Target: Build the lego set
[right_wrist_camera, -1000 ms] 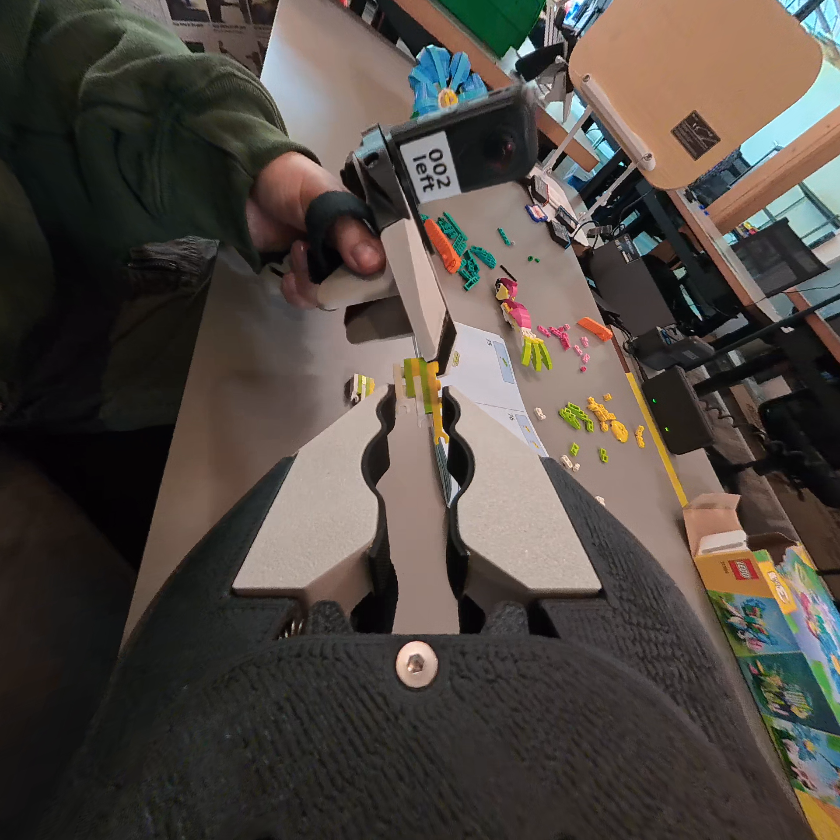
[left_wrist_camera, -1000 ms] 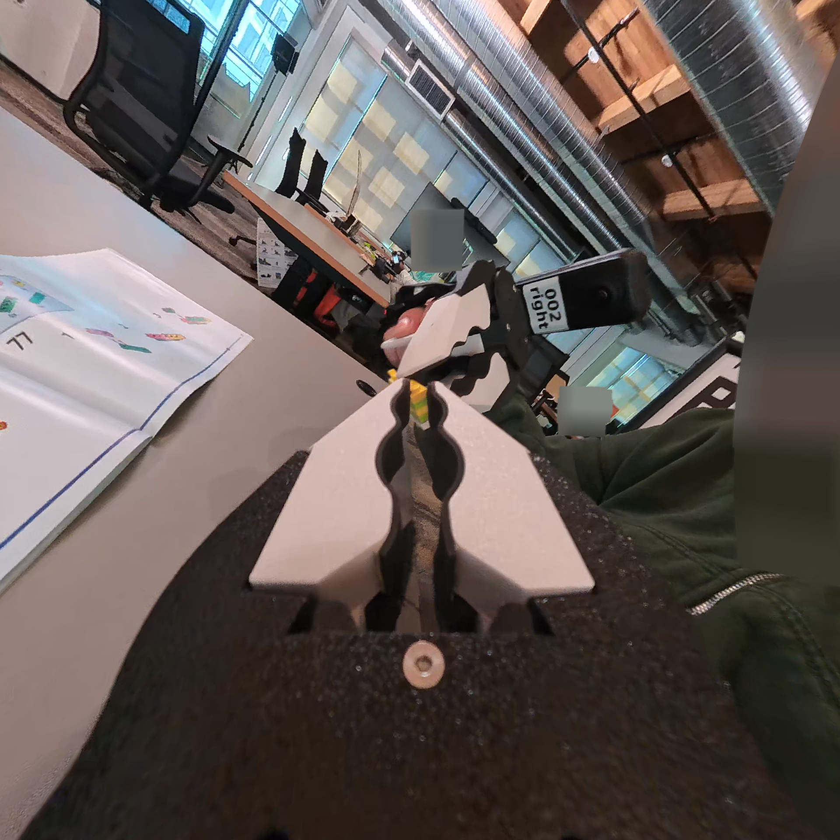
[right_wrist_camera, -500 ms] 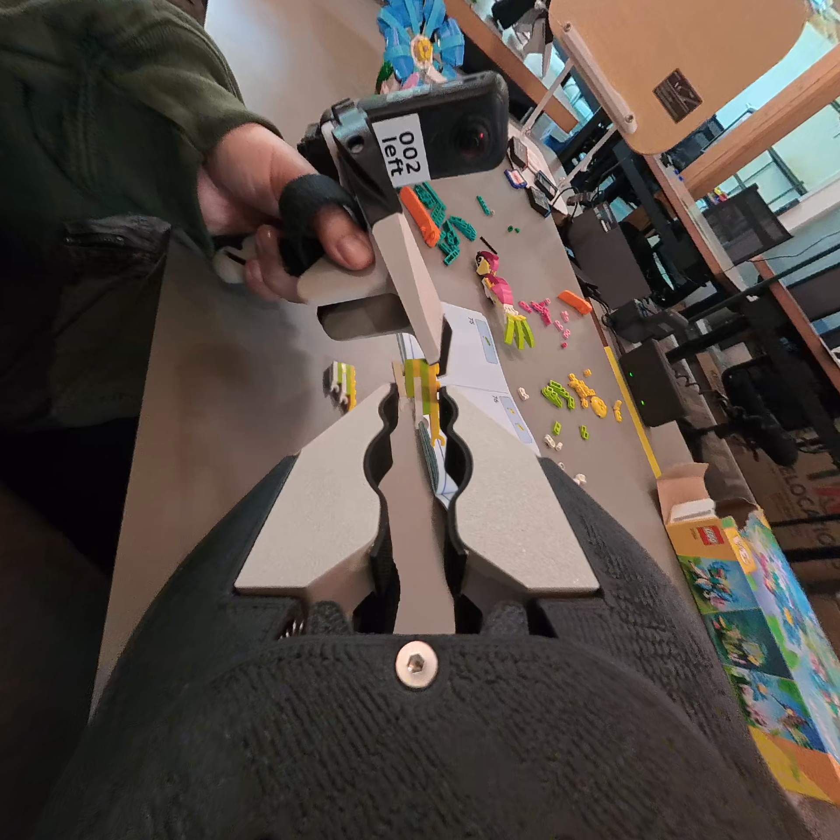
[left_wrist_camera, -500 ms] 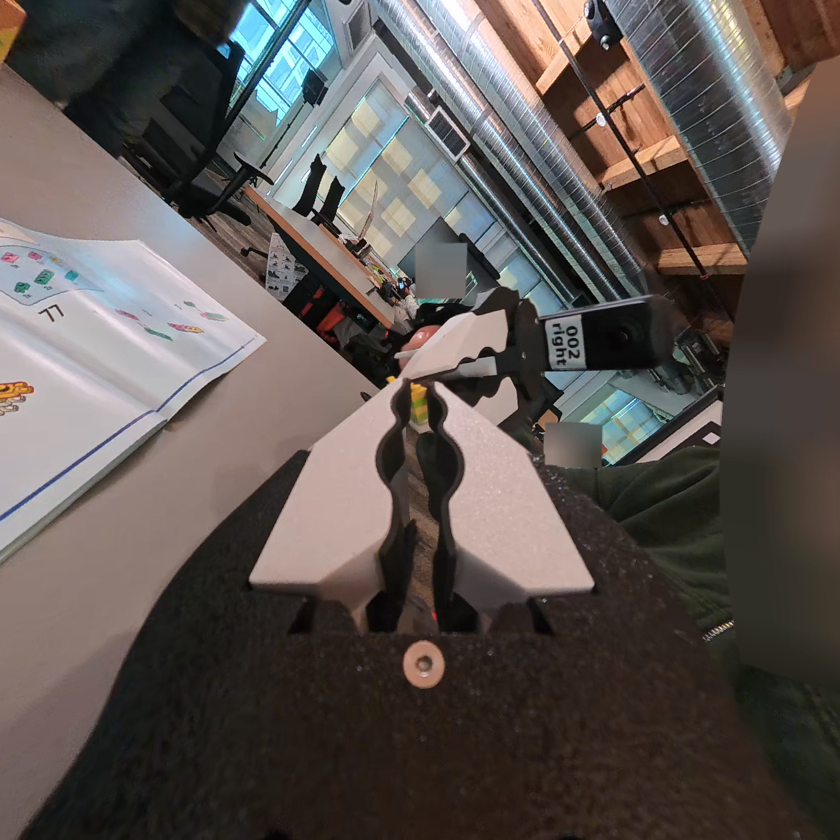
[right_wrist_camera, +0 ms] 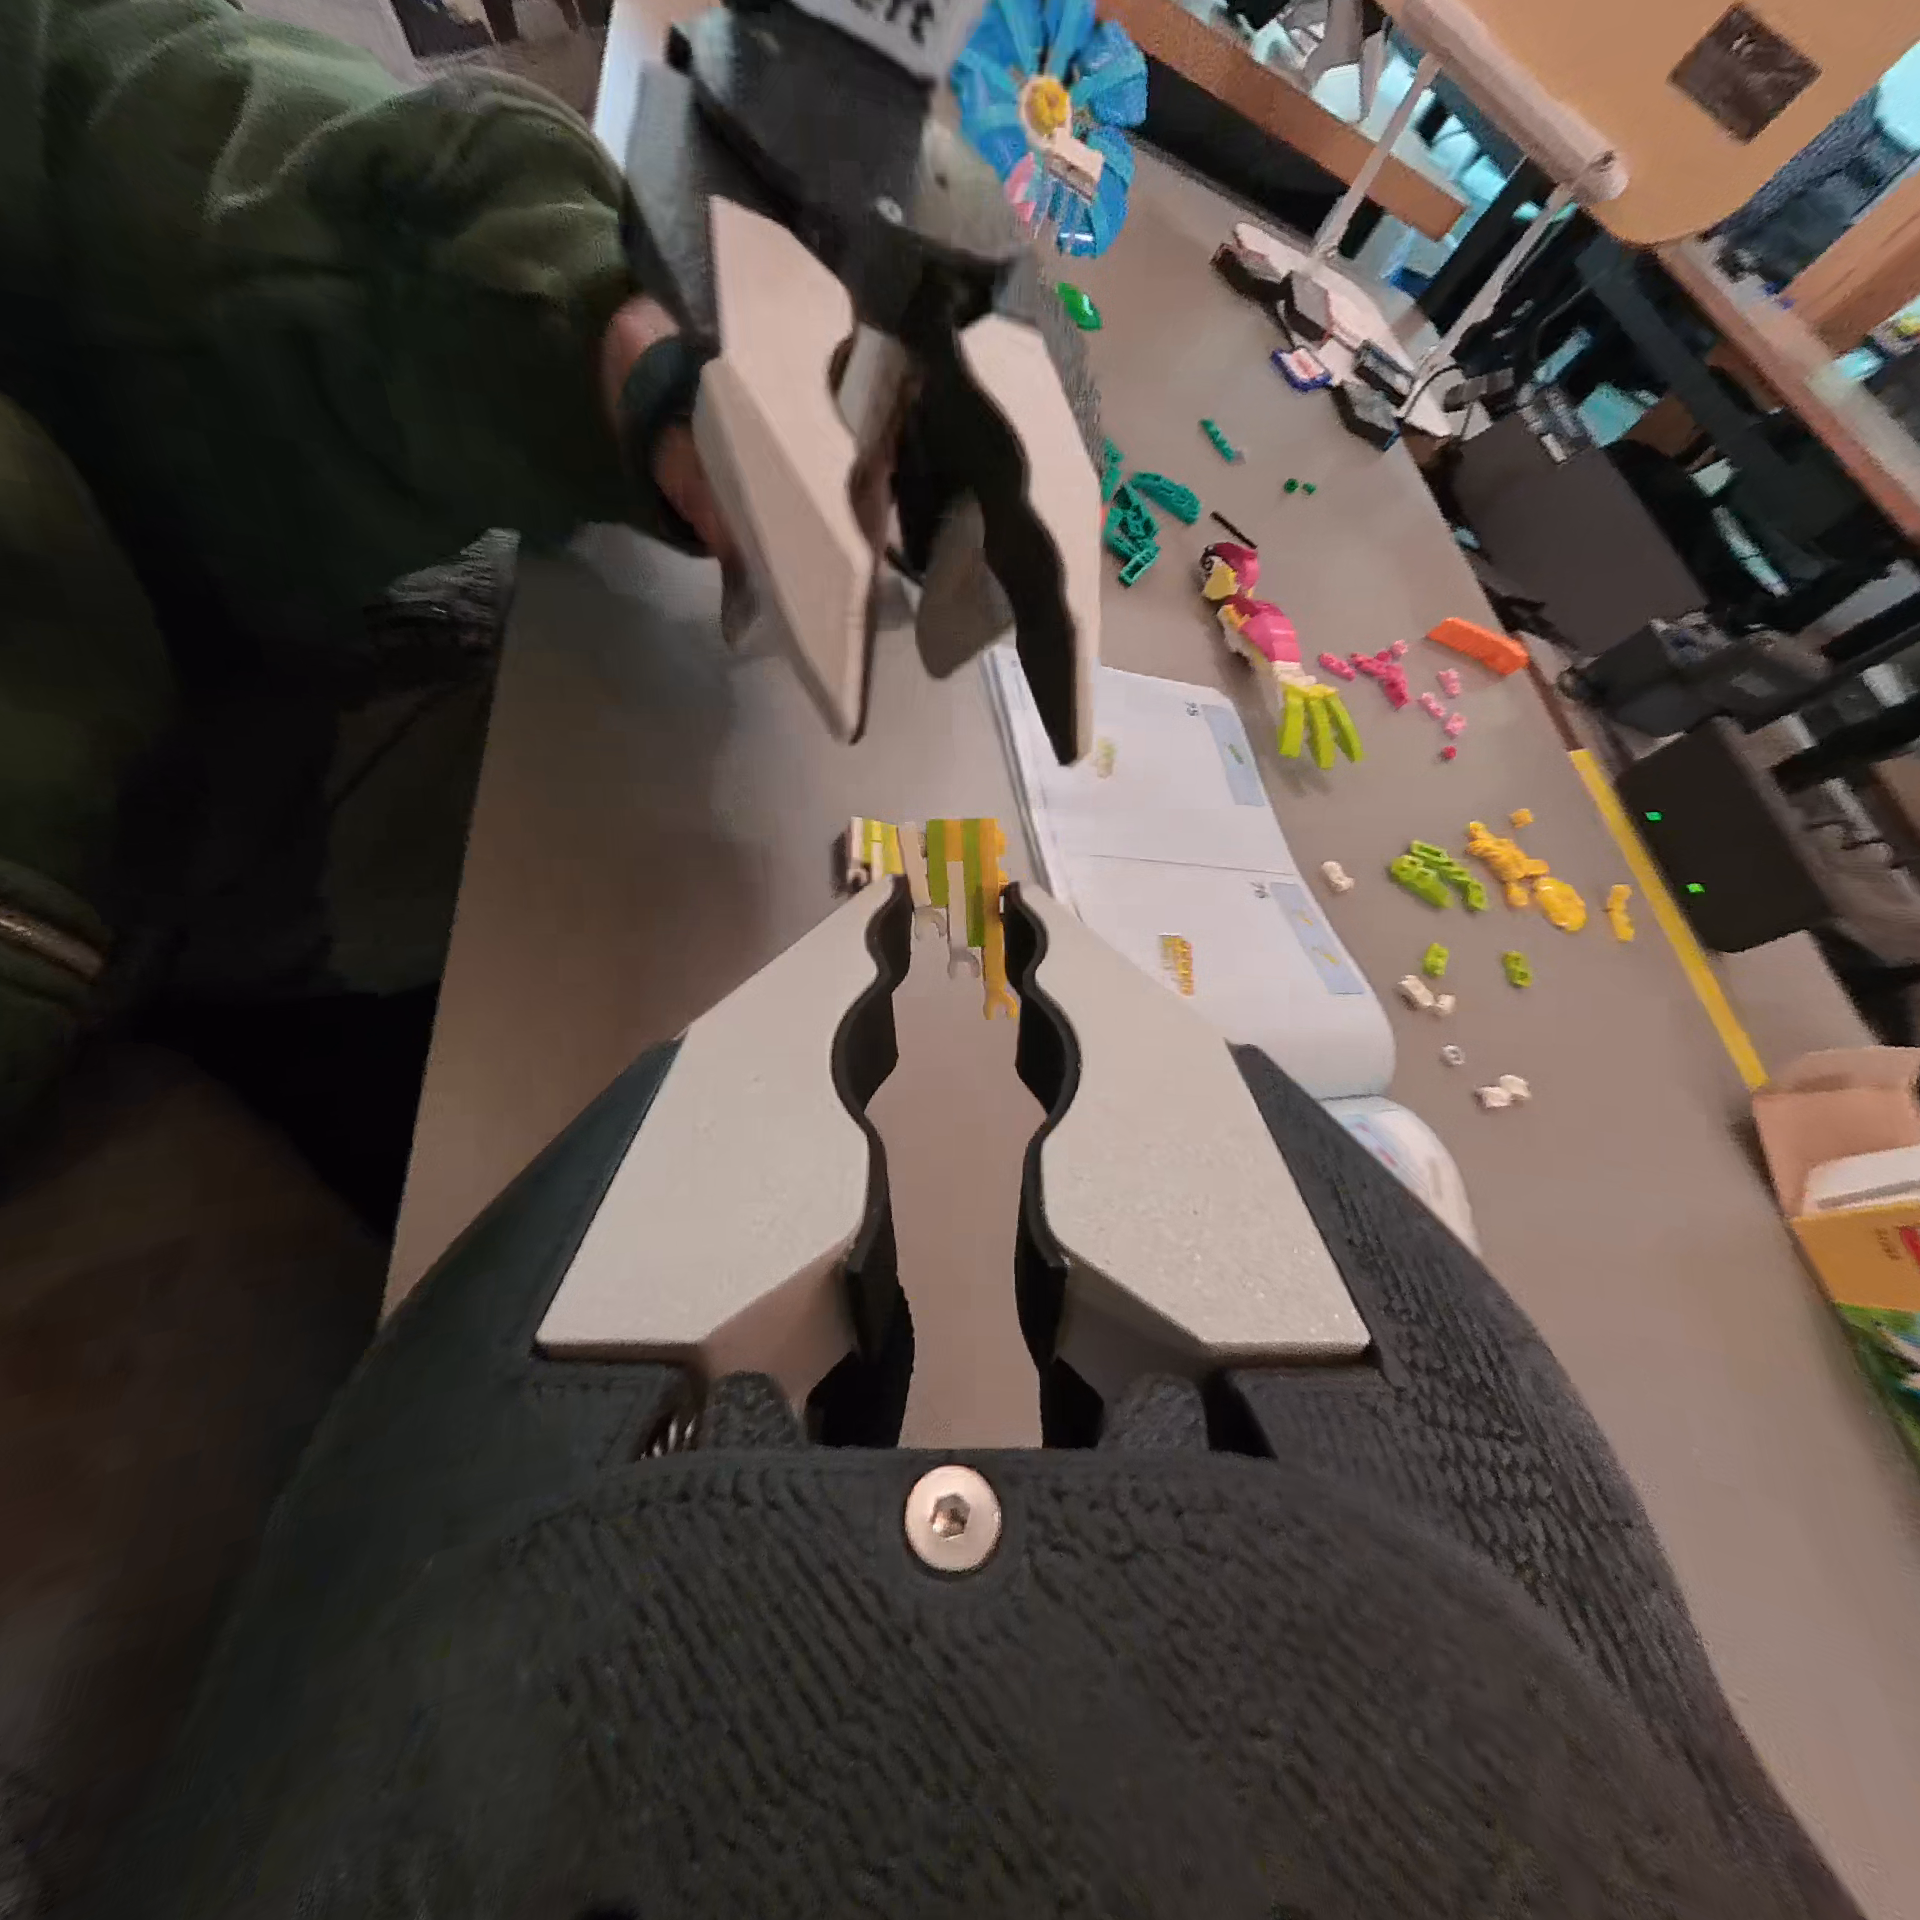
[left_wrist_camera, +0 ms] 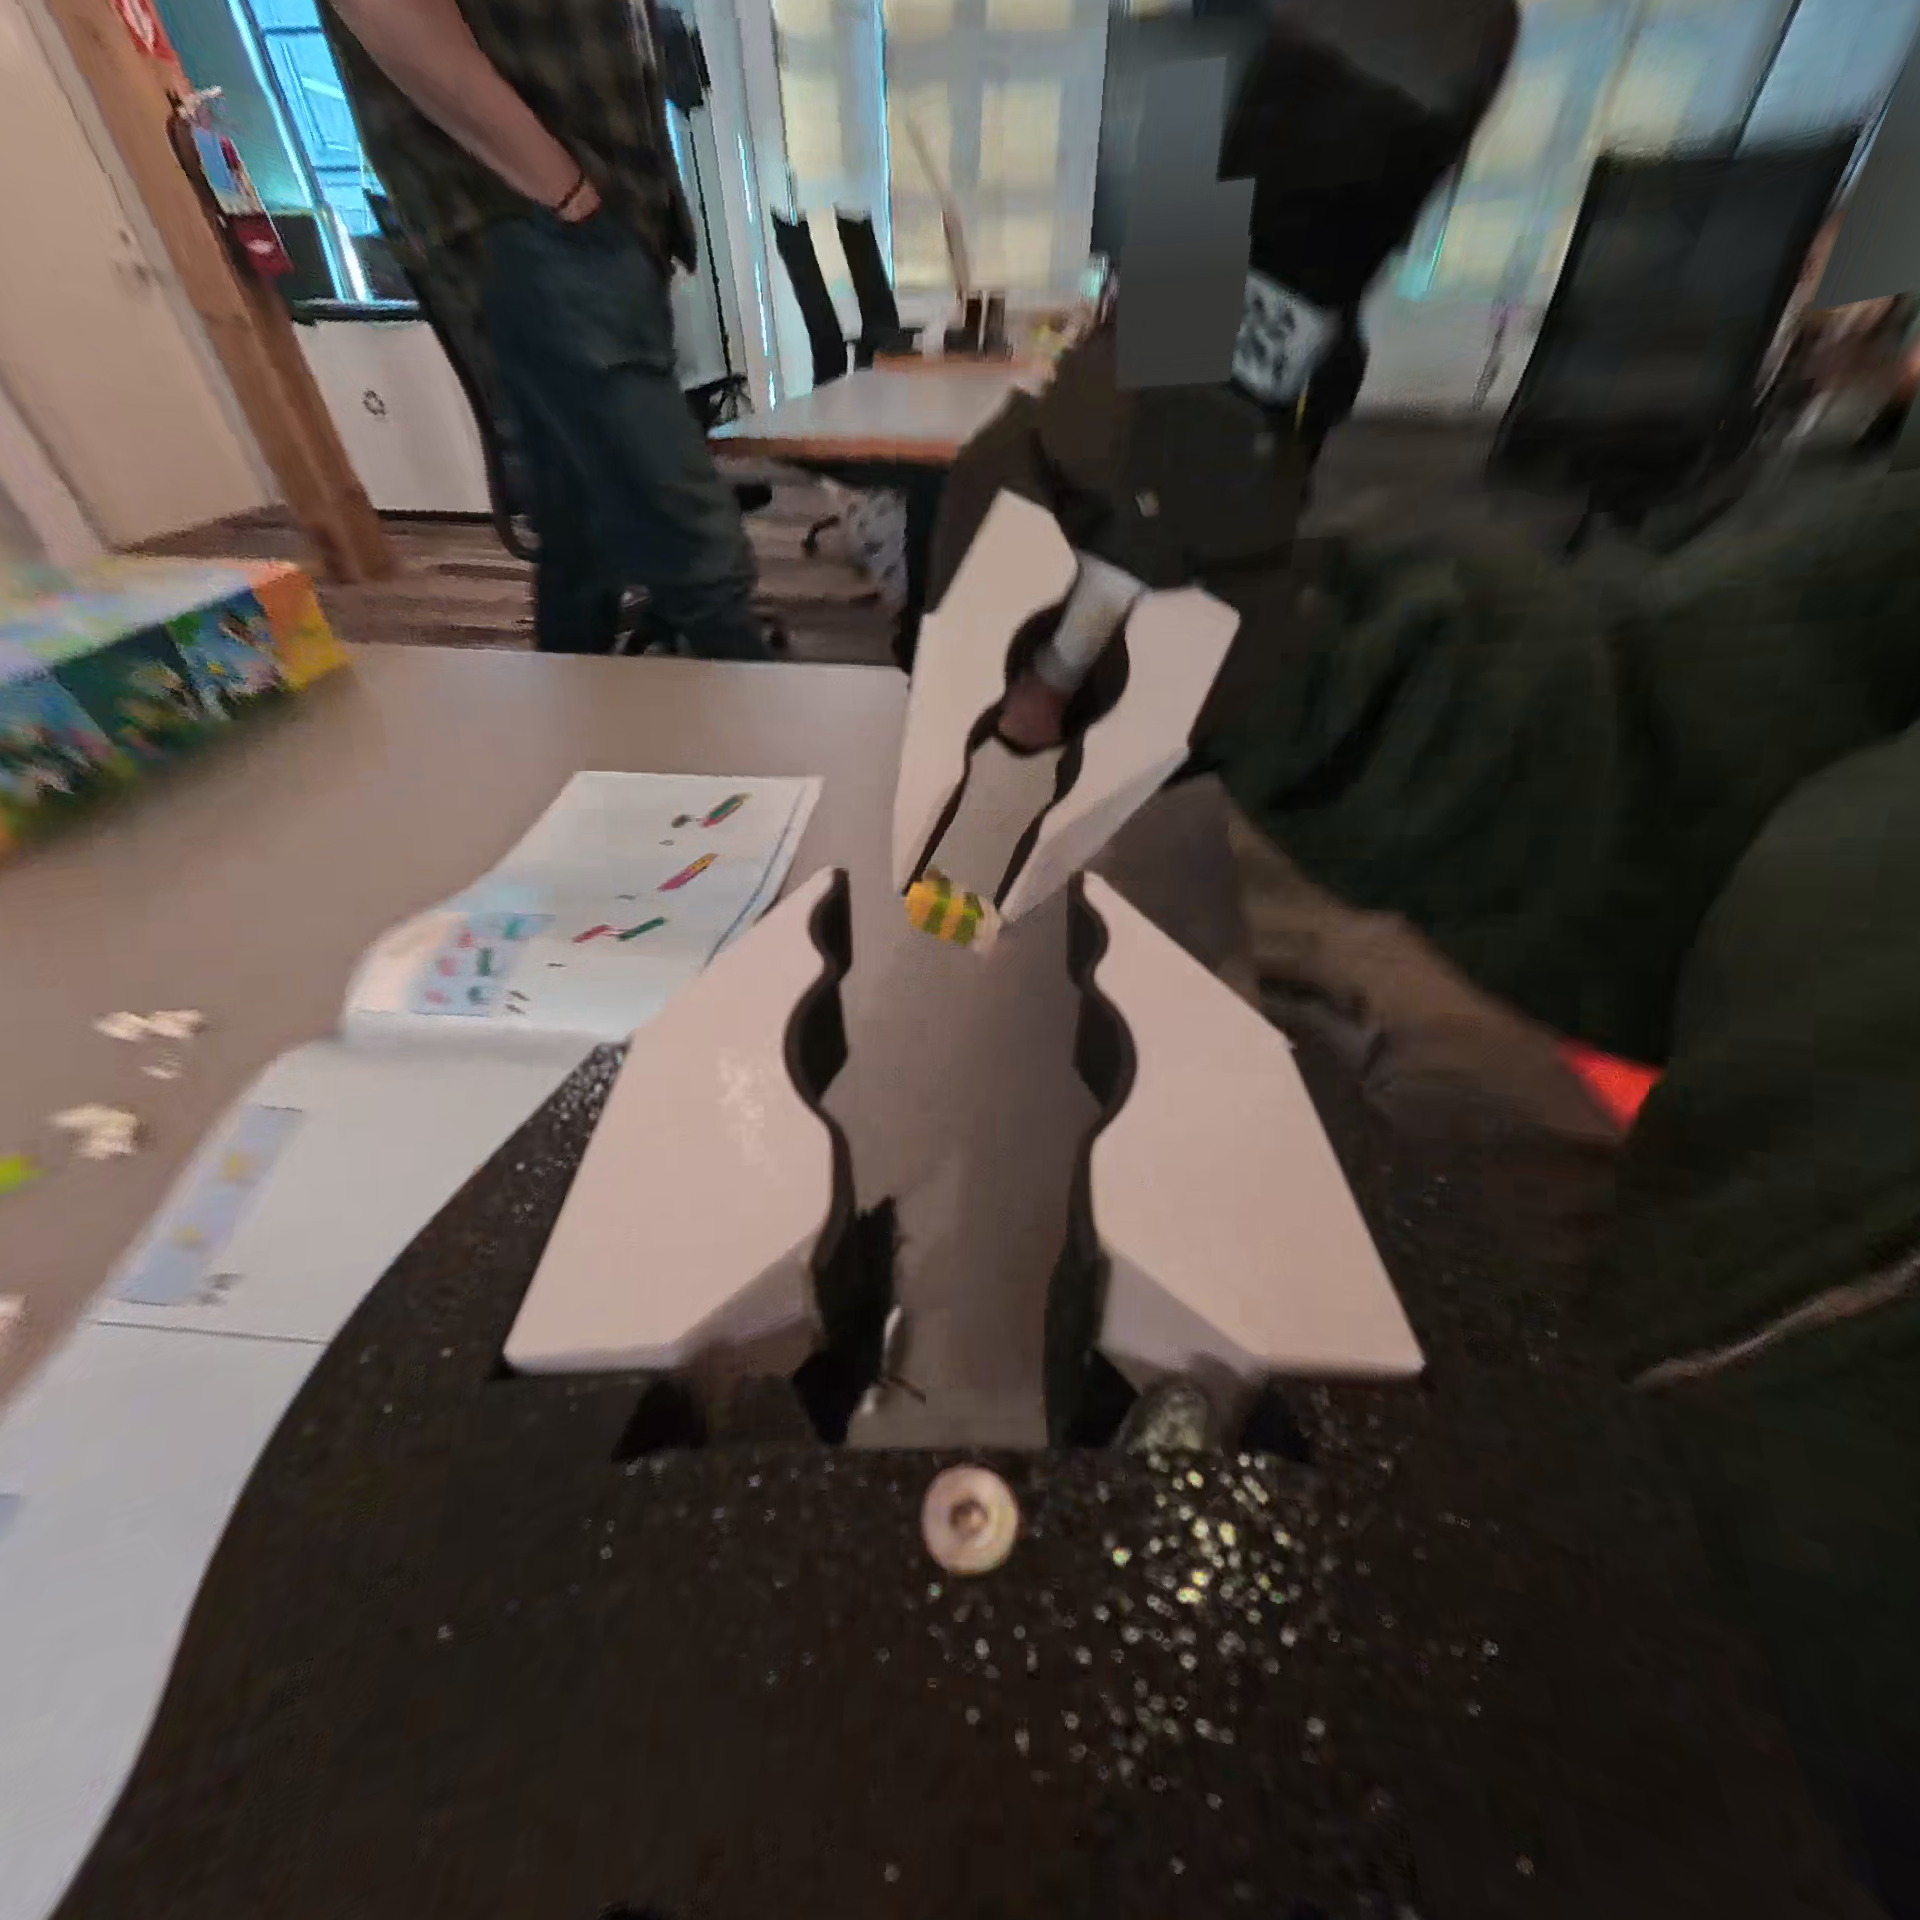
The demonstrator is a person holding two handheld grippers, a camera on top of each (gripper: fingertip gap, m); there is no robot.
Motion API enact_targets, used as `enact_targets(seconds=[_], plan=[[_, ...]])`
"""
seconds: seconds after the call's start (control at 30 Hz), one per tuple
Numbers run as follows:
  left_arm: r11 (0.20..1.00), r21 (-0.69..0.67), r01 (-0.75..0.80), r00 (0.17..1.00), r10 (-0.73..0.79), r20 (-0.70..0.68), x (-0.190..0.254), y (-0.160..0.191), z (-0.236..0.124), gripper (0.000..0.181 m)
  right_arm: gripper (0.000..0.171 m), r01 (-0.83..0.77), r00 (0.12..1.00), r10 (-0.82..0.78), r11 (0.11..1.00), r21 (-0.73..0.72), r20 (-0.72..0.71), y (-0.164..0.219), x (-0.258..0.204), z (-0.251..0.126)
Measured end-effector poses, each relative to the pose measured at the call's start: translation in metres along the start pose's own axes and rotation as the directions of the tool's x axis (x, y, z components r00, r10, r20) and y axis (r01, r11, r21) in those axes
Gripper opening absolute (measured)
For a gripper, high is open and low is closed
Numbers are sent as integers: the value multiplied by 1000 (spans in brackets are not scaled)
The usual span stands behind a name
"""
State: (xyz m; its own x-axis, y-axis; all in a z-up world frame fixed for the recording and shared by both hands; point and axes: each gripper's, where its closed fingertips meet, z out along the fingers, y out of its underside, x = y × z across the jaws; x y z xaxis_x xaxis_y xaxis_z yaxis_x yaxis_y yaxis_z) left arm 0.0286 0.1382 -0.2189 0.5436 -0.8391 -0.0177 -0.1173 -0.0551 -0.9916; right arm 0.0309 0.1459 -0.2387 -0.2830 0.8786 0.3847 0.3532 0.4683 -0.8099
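Right gripper is clamped at its fingertips on the striped lime-and-yellow lego piece, whose long axis runs along the fingers. Left gripper stands apart and empty, just beside it; beyond lies the instruction booklet.

Striped yellow-green lego piece, gripper-held

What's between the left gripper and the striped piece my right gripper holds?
Nothing: the right wrist view shows only open air between the left gripper and the lime-and-yellow piece.
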Motion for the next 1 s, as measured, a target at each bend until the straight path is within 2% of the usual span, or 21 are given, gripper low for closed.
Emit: enact_targets(seconds=[0.03, 0.13, 0.3, 1.0], plan=[[996, -40, -74, 997, 74, 6, 2, 4, 1, 39, 16, -8, 1000, 8, 1000, 5, 16, 0, -2, 0], [969, -133, -209, 978, 210, -2, 8, 16, 5, 33, 16, -12, 998, 11, 1000, 4, 58, 1, -8, 2], [954, -163, -252, 967, 253, -13, 11, 23, 8, 18, 16, -5, 996, 5, 1000, -1, 94, 1, -15, 3], [889, -281, -361, 926, 378, 8, 5, 45, 9, 15, 15, 68, 995, -61, 993, -96, 73, 19, -19, 16]])
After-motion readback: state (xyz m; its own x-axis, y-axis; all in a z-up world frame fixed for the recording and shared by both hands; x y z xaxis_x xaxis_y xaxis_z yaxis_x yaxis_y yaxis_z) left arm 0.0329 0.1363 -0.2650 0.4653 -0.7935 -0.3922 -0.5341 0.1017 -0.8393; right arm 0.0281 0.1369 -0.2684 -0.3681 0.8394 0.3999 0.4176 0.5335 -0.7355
